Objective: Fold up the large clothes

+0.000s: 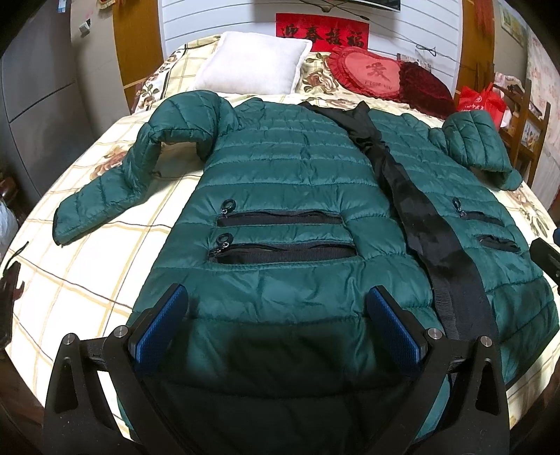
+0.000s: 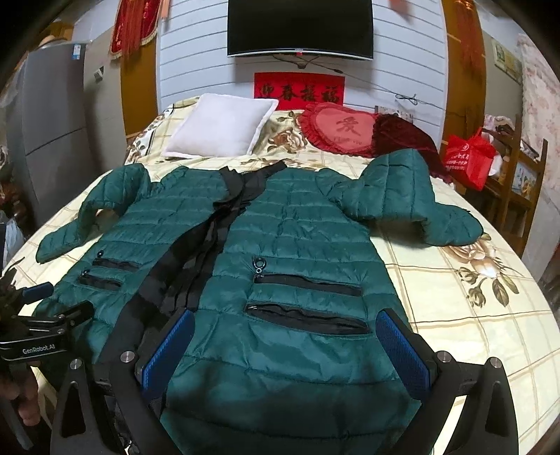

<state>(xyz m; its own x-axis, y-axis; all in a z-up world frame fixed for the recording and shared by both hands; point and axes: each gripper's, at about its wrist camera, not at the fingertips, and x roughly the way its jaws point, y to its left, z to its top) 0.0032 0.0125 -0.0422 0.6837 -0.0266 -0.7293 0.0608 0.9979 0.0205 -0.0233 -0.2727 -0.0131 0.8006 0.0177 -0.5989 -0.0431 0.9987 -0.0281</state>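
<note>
A dark green quilted puffer jacket [image 1: 290, 168] lies front up on the bed, its hem toward me; it also shows in the right wrist view [image 2: 301, 227]. Its black zip placket [image 1: 413, 210] runs down the middle. Both sleeves are bent: the left one [image 1: 105, 199] points down-left, the right one [image 2: 402, 196] lies folded near the shoulder. My left gripper [image 1: 280, 322] is open, its jaws wide apart over the left half of the hem. My right gripper [image 2: 290, 343] is open over the right half of the hem. Neither holds anything.
The bed [image 1: 70, 280] has a cream checked floral sheet. A white pillow [image 1: 252, 63], a red heart cushion [image 1: 371, 73] and a dark red cloth [image 1: 427, 87] lie at the head. A red bag [image 2: 469, 161] sits on wooden shelving to the right. A TV [image 2: 301, 28] hangs on the wall.
</note>
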